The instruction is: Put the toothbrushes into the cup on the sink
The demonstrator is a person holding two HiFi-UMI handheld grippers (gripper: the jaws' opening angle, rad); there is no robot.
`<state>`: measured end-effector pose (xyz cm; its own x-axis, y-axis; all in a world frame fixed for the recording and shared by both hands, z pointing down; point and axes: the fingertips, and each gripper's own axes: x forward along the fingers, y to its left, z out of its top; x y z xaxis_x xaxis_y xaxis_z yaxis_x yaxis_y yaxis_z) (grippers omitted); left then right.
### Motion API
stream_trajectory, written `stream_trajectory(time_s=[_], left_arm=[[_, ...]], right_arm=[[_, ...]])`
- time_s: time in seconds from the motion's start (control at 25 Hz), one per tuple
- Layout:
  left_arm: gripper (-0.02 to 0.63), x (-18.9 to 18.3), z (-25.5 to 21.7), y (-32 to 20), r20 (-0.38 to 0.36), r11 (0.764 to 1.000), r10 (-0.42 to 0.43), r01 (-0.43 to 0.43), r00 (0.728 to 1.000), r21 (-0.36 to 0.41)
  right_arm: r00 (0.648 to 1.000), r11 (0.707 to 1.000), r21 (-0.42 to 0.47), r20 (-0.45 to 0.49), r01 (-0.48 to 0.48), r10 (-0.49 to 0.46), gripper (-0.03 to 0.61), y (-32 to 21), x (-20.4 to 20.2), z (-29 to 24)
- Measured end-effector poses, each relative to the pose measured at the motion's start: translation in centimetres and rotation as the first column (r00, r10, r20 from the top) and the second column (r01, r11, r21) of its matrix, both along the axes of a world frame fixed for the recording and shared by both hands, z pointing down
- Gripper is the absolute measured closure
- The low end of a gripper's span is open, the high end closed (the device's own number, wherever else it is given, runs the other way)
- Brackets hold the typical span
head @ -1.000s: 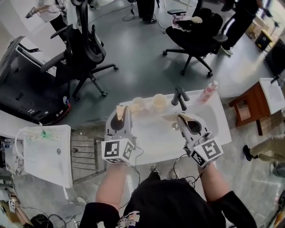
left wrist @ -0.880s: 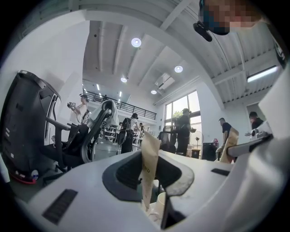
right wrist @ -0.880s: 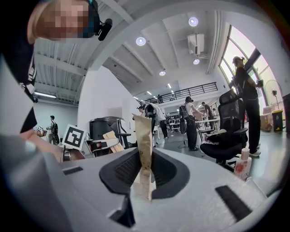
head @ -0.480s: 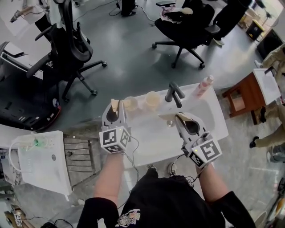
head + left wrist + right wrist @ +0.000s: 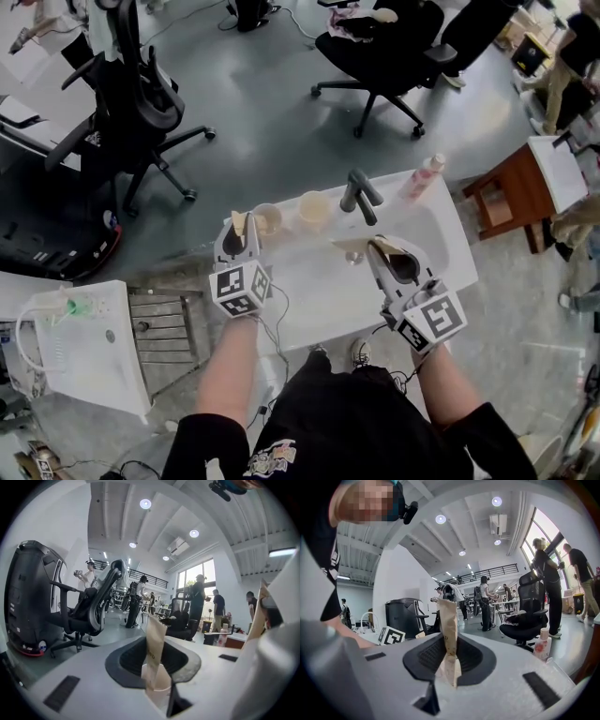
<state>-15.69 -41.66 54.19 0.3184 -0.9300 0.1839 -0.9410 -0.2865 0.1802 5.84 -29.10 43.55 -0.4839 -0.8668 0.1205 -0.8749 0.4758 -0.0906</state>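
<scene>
Tan paper toothbrush packets, contents hidden by the wrap. Left packet is clamped upright in the left hand-held gripper. Right packet is clamped the same way in the right hand-held gripper. Both pairs of jaws are closed on the paper.

Each packet carries small dark print, too small to read.

Left packet tip sits just beside the nearer cup. A second cup stands next to it, both on the back rim of the white sink. Right packet is over the basin, near the dark tap.

Pink bottle stands at the sink's far corner, label unreadable. Each gripper's cube bears black-and-white square markers.

Room: grey floor, black office chairs, wooden stool, people standing beyond.
</scene>
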Motion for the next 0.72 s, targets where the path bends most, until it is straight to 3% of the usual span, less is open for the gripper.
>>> stream_trajectory(time_s=[0.24,0.4,0.72], left_arm=[[0.527,0.1,0.2,-0.1,0.01,1.0,0.007,-0.007,1.0,-0.013],[0.475,0.0,-0.3,0.0,0.017,1.0,0.005,-0.004,1.0,-0.009],[0.416,-0.5,-2.5,0.8,0.029,0.999,-0.022,0.021,0.999,0.041]], right_arm=[[1.0,1.0,0.001,0.006,-0.009,0.009,0.514,0.2,0.3,-0.2],[1.0,1.0,0.005,0.009,-0.008,0.008,0.514,0.3,0.5,-0.6],[1.0,1.0,0.021,0.02,0.015,-0.015,0.514,0.6,0.5,-1.2]])
